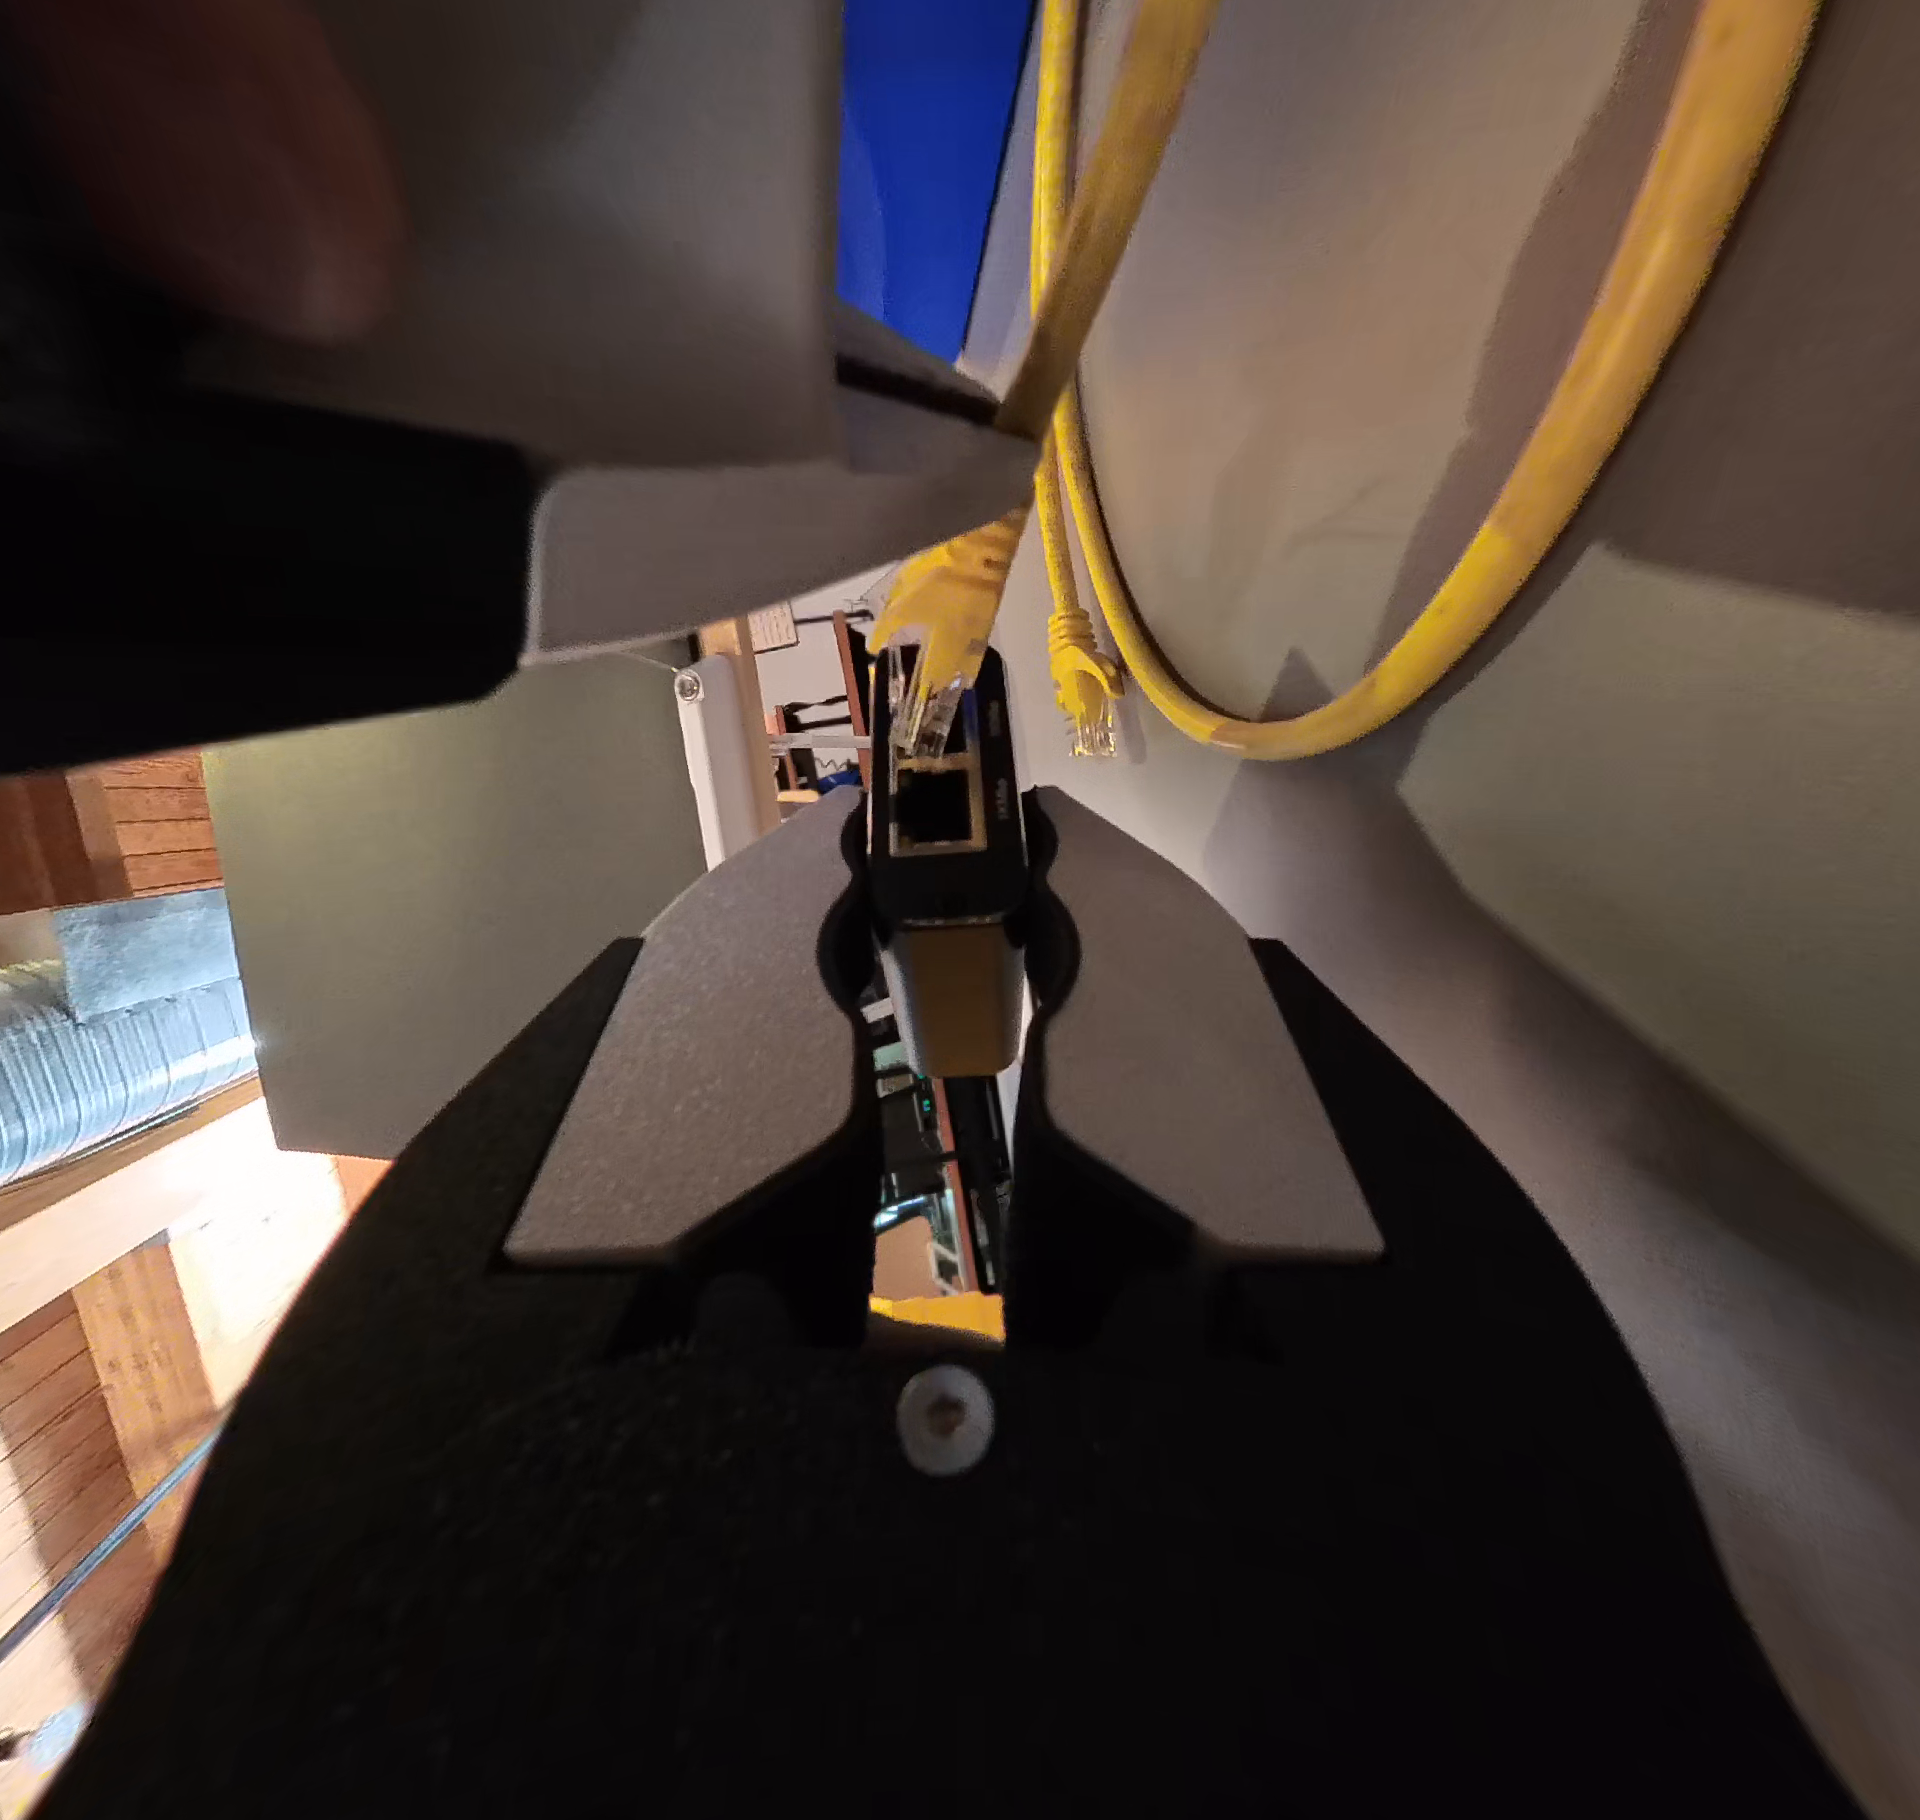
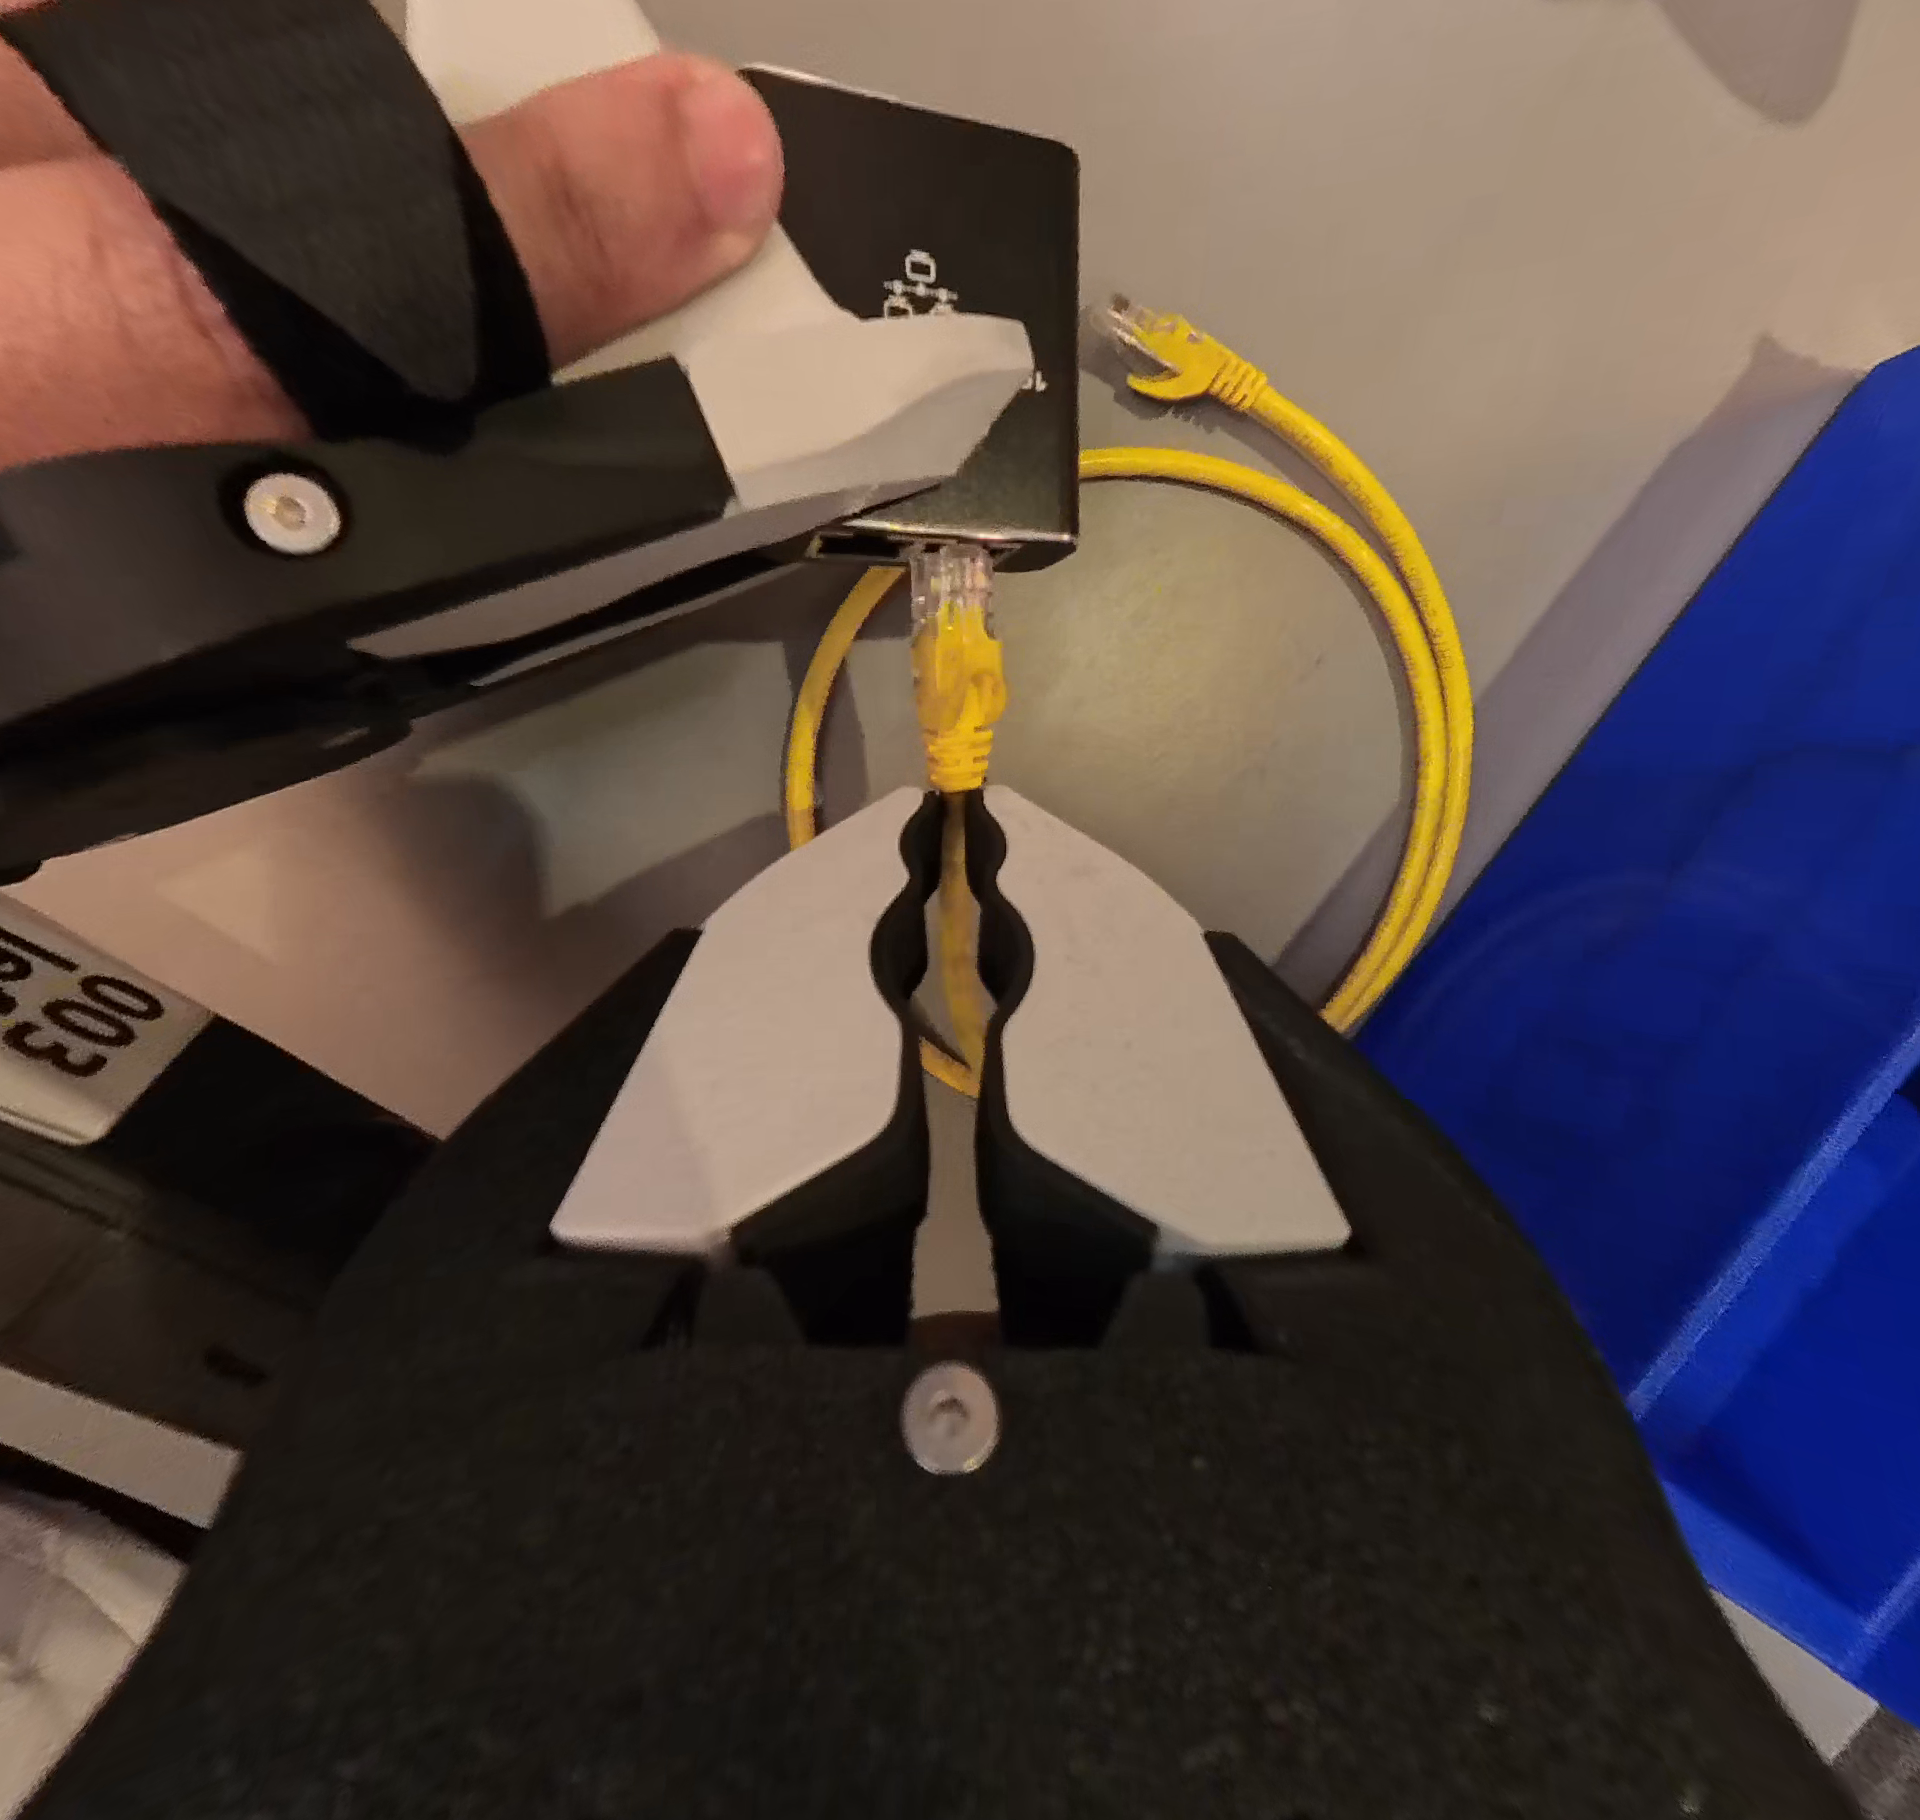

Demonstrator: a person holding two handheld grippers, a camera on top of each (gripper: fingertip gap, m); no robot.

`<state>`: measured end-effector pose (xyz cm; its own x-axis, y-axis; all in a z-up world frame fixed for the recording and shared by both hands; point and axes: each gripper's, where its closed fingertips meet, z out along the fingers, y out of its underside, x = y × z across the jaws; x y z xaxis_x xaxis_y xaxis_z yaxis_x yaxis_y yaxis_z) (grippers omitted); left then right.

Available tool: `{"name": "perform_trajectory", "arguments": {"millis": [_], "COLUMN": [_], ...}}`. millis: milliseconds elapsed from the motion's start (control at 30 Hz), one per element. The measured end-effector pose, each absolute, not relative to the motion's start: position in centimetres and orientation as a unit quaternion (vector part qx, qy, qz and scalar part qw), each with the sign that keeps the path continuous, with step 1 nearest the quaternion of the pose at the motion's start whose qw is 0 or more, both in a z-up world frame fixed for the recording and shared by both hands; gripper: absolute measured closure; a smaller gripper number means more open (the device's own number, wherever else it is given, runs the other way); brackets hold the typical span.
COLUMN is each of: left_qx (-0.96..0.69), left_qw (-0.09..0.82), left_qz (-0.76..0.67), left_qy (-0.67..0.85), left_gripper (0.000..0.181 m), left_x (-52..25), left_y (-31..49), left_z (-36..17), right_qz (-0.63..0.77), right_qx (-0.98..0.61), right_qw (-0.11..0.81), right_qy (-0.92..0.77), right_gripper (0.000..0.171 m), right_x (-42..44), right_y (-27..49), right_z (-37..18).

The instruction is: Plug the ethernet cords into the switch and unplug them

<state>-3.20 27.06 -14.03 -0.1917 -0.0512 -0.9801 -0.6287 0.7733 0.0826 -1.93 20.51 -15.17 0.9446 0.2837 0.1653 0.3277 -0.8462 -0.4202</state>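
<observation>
Plug tip at the switch port; both of your grippers are clamped.

Your left gripper (image 1: 945, 897) is closed on the black switch (image 1: 940, 835), open port facing the camera. Your right gripper (image 2: 954, 825) pinches the yellow cord (image 2: 961, 949) just behind its plug (image 2: 951, 627); the clear tip sits at the port mouth at 12 o'clock, how deep I cannot tell. The cord's other plug (image 2: 1184, 357) lies loose on the grey table (image 2: 1351, 160) at 1 o'clock, near the blue bin (image 2: 1714, 835) at 3 o'clock.
</observation>
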Motion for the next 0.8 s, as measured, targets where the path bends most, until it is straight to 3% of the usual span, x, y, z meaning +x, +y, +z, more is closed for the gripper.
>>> {"name": "perform_trajectory", "arguments": {"millis": [800], "left_qx": [-0.202], "left_qw": [0.579], "left_qz": [0.299], "left_qy": [0.731], "left_gripper": [0.157], "left_x": [-3.02], "left_y": [26.69], "left_z": [-14.73], "right_qz": [-0.003], "right_qx": [-0.968], "right_qw": [0.217], "right_qy": [-0.128], "right_gripper": [0.169], "right_x": [-1.2], "right_y": [20.44], "right_z": [-15.98]}}
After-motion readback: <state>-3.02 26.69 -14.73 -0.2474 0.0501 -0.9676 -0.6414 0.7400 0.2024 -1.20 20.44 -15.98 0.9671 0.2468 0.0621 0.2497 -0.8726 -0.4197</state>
